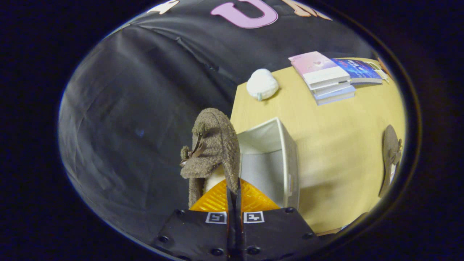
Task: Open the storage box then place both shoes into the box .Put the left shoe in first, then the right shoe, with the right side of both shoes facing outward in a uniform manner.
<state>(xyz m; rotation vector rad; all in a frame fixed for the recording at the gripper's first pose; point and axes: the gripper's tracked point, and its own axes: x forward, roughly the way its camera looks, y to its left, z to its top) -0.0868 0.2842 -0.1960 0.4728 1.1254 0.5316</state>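
A fuzzy brown shoe (212, 145) with a small bow and a pale lining hangs just ahead of my gripper (233, 188), lifted off the table. My fingers are shut on its heel edge. Right of the shoe, beyond the fingers, stands the open white storage box (286, 159) on the wooden table (340, 145); the part of its inside that I see holds nothing. The second brown shoe (391, 159) lies on the table far to the right of the box.
A stack of books (328, 78) sits at the table's far side, with a white fluffy object (261, 84) to its left near the table's edge. The booth's black cloth wall (137, 119) hangs behind the held shoe.
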